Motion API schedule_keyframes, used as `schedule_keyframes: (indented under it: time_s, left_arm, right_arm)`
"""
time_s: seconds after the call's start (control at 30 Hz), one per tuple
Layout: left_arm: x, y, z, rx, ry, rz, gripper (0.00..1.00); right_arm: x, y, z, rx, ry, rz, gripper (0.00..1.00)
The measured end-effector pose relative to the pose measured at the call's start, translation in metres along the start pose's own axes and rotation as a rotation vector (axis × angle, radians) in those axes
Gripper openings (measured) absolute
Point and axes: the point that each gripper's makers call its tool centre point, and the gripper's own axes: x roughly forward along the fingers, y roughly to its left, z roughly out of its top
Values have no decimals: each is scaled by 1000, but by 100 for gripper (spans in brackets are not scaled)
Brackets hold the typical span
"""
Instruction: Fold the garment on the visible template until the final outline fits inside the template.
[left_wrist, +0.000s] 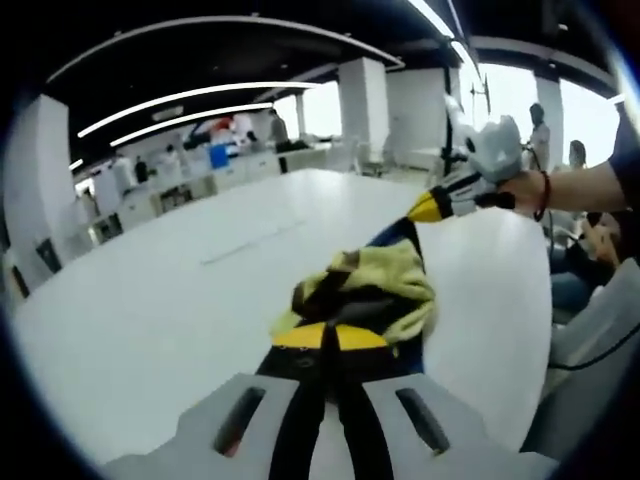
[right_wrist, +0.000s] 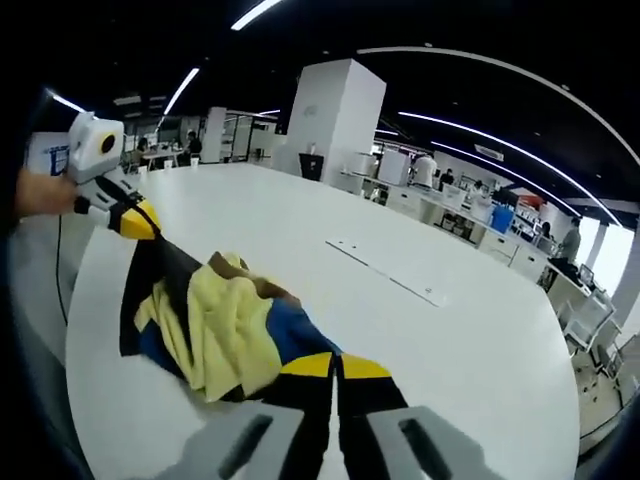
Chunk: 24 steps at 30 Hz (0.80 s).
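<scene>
A yellow, blue, black and brown garment (left_wrist: 385, 285) hangs bunched between both grippers above the white table (left_wrist: 170, 300). My left gripper (left_wrist: 330, 335) is shut on its near end in the left gripper view. At the far end, my right gripper (left_wrist: 425, 208), held by a hand, pinches a dark corner of it. In the right gripper view the garment (right_wrist: 225, 335) runs from my right gripper (right_wrist: 335, 365), shut on it, to my left gripper (right_wrist: 140, 222) at the upper left. A faint outline mark (left_wrist: 250, 240) lies on the table beyond the cloth, and the same mark (right_wrist: 390, 272) lies to the garment's right.
The table's curved edge (left_wrist: 535, 330) runs close on the right, with seated people (left_wrist: 585, 250) beyond it. Desks, a white pillar (right_wrist: 335, 115) and standing people fill the office behind. Bare tabletop (right_wrist: 470, 350) spreads around the garment.
</scene>
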Motion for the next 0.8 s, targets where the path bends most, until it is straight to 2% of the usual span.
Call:
schedule_keyframes:
  time_s: [0.17, 0.33, 0.53, 0.6, 0.8]
  left_arm:
    - [-8, 12, 7, -3, -12, 24, 0]
    - [-16, 31, 10, 6, 4, 77, 0]
    - [-23, 57, 11, -25, -12, 115, 0]
    - [-24, 59, 15, -34, -23, 125, 0]
    - [-31, 81, 23, -69, -53, 187, 0]
  right_arm:
    - [1, -5, 9, -3, -3, -10, 0]
    - [7, -16, 15, -10, 6, -22, 0]
    - [10, -26, 24, -34, 10, -28, 0]
    - [11, -30, 27, -44, 17, -33, 0]
    - [15, -40, 32, -54, 27, -42, 0]
